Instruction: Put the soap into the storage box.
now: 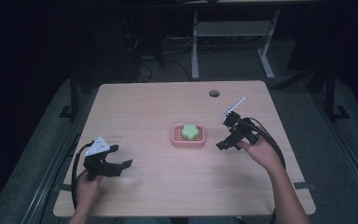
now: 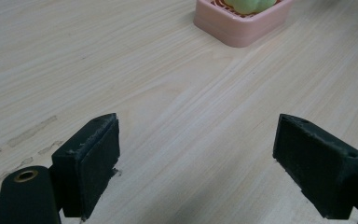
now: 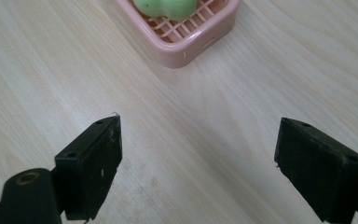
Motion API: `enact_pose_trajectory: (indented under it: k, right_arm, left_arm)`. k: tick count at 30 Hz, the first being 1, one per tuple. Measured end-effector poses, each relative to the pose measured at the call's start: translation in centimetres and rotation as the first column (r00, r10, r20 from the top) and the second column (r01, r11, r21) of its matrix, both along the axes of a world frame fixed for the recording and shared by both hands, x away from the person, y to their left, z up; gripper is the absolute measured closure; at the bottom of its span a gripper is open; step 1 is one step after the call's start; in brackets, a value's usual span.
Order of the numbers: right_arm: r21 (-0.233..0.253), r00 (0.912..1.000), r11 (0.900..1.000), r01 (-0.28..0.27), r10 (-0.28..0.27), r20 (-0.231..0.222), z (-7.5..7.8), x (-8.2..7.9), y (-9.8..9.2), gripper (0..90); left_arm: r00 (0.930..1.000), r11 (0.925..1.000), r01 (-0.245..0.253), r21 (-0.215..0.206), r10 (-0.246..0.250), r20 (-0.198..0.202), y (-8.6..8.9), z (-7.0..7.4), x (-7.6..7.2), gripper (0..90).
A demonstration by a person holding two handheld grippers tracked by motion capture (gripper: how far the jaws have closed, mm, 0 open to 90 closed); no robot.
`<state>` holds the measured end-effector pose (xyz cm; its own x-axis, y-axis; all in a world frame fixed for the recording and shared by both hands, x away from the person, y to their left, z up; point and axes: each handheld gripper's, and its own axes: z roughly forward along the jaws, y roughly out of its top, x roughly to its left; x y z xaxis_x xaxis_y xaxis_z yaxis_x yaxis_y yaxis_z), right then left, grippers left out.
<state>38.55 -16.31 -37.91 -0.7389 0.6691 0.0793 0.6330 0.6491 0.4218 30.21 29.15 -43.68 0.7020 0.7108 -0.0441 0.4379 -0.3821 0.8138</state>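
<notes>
— Soap (image 1: 189, 131), is that the green lump? What is it like?

— It looks soft and bumpy, with round lobes like a little flower. It sits in a pink tray (image 1: 175, 140) near the middle of the table (image 1: 158, 105). The tray is square with round corners and looks like smooth plastic. Its floor is a grid of thin bars, seen best in the right gripper view.

— And the table?

— It is pale wood with long wavy grain lines. A small round hole (image 1: 214, 93) sits near its far edge.

— Where are the grippers?

— The left gripper (image 1: 122, 159) is held by the person's left hand (image 1: 87, 183) near the front left part of the table, well apart from the tray. Its two black jaws stand wide apart with nothing between them. The blocks at their tips look rough and dull.

— And the other one?

— The right gripper (image 1: 222, 135) is just to the right of the tray, held by the right hand (image 1: 261, 150). Its jaws are spread wide too, and they hold nothing.
</notes>
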Motion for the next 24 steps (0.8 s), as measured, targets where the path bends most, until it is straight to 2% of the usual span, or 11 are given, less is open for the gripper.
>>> enact_pose_trajectory:
  k: [4,10,16,24]
  right_arm:
    - [0.001,0.9996,1.0,0.011,-0.011,0.026,0.0,-0.6,-0.2,14.5]
    - [0.018,0.9994,1.0,-0.002,0.002,0.033,-0.3,-1.5,-0.8,14.5]
    - [0.042,0.9989,0.999,0.017,-0.018,0.042,-0.4,-2.3,-1.7,14.5]
    - [0.027,0.9991,0.999,0.017,-0.018,0.04,-1.0,-3.5,-3.0,14.5]
  left_arm:
    - [1.0,1.0,-0.002,0.001,0.002,0.0,0.0,0.0,0.0,14.4]
    - [1.0,1.0,-0.001,0.002,0.001,0.002,0.0,0.0,0.0,14.4]
    - [1.0,1.0,-0.001,0.004,0.001,0.0,0.0,-0.1,0.0,14.4]
    - [1.0,1.0,-0.002,0.006,0.002,-0.001,0.0,0.0,0.0,14.4]
